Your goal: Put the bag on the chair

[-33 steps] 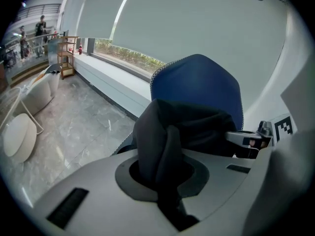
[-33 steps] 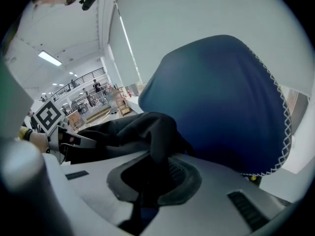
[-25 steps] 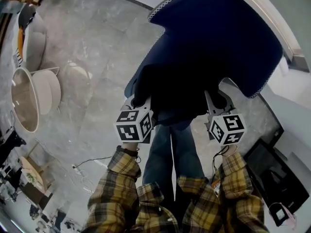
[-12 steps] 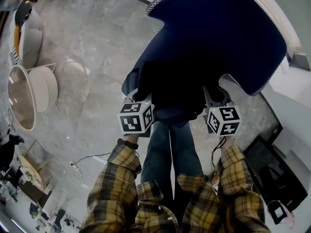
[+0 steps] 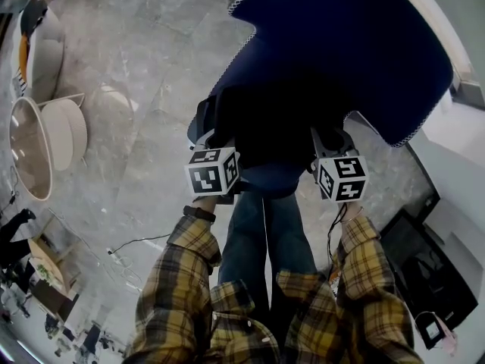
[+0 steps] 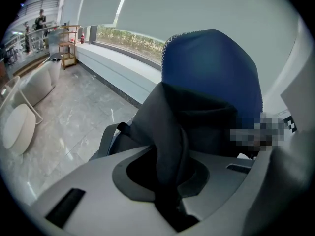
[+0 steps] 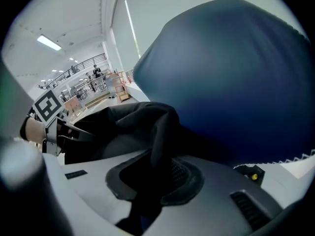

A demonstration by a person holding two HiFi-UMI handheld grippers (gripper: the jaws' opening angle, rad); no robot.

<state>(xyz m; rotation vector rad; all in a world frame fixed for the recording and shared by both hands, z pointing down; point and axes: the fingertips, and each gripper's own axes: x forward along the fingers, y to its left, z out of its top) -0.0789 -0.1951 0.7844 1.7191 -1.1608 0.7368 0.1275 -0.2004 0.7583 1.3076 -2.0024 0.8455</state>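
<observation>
Both grippers are down at the blue chair [image 5: 341, 44] now, one at each side of the black bag [image 5: 265, 127], which sags dark between them over the front of the seat, right below the tall backrest. Whether its bottom rests on the cushion is lost in shadow. The left gripper [image 6: 170, 181] is clamped tight on a fold of the bag's fabric, which rises straight up out of its jaws, and a strap loops off to the side. On the other side, the right gripper [image 7: 157, 181] has just been easing its jaws apart (only a touch), but a fold of the bag runs between them and lies against the ribbed pad, so the grip holds. Plaid sleeves [image 5: 182, 279] reach in from below, over a grey marble floor [image 5: 151, 89].
</observation>
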